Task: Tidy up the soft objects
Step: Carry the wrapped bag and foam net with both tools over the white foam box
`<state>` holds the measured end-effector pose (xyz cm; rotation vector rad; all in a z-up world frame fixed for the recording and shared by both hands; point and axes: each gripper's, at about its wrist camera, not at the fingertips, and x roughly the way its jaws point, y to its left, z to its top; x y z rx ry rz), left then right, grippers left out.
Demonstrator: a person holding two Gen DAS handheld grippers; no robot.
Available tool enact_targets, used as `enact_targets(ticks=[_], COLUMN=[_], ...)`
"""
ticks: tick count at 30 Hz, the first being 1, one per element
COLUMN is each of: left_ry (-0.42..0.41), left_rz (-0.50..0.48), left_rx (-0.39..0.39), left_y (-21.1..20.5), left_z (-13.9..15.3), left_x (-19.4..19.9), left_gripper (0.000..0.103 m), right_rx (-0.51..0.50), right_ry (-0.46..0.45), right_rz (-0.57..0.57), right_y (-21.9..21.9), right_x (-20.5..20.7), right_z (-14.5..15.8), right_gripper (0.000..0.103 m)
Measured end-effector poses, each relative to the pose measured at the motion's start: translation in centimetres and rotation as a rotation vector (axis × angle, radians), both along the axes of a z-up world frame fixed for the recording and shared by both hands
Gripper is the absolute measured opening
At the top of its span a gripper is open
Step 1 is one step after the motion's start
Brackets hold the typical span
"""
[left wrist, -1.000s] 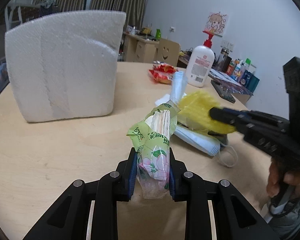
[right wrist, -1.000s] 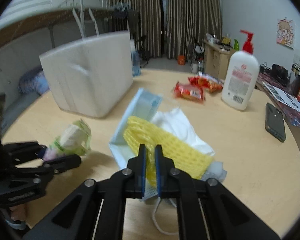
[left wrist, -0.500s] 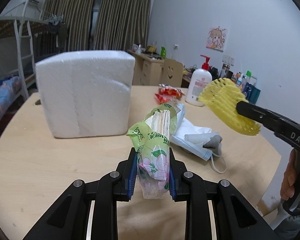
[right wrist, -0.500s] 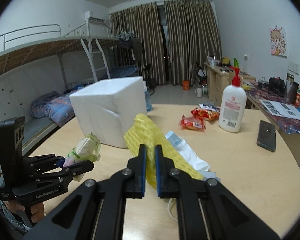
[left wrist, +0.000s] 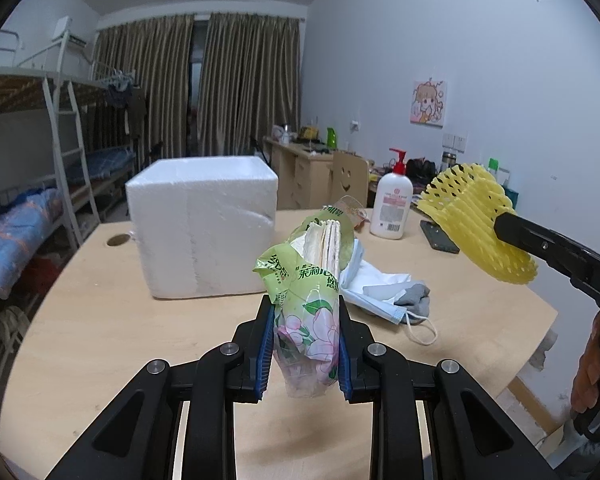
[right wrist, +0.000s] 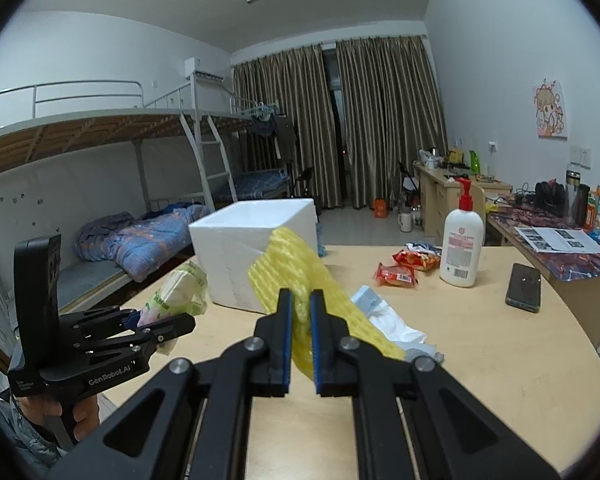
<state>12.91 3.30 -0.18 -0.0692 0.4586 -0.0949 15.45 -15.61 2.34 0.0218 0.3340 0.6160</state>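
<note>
My left gripper (left wrist: 303, 308) is shut on a green flowered tissue pack (left wrist: 306, 280), held in the air above the wooden table (left wrist: 100, 320). My right gripper (right wrist: 300, 300) is shut on a yellow foam fruit net (right wrist: 296, 264), also lifted; from the left wrist the foam net (left wrist: 476, 220) hangs at the right. A white styrofoam box (left wrist: 204, 224) with an open top stands ahead on the table. A blue face mask (left wrist: 376, 304), white cloth (left wrist: 380, 280) and grey sock (left wrist: 414, 294) lie in a pile beside it.
A lotion pump bottle (right wrist: 460, 240), red snack packets (right wrist: 398, 274) and a black phone (right wrist: 524, 288) sit on the far right of the table. A round hole (left wrist: 117, 240) lies left of the box. Bunk beds (right wrist: 112, 236) and a desk (right wrist: 452, 188) stand behind.
Both grippers have risen and pulled back from the table with their loads. The yellow net came up off the pile; the box and pile now look farther and lower.
</note>
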Motion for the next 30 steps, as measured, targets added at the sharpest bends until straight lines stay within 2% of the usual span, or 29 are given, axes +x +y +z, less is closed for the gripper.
enact_targets(ticks=[19, 30], left_ry=[-0.139, -0.197], left_rz=[0.054, 0.110], left_rx=[0.059, 0.070], left_y=[0.2, 1.2], left_z=[2.9, 4.3], left_x=[-9.5, -11.9], left_gripper=[0.028, 0.028], right_rx=[0.058, 0.072], right_ry=[-0.131, -0.176], right_rz=[0.033, 0.084], right_y=[-0.5, 1.0], right_x=[-8.4, -9.6], right_z=[1.6, 2.1], right_gripper=[0.011, 0.011])
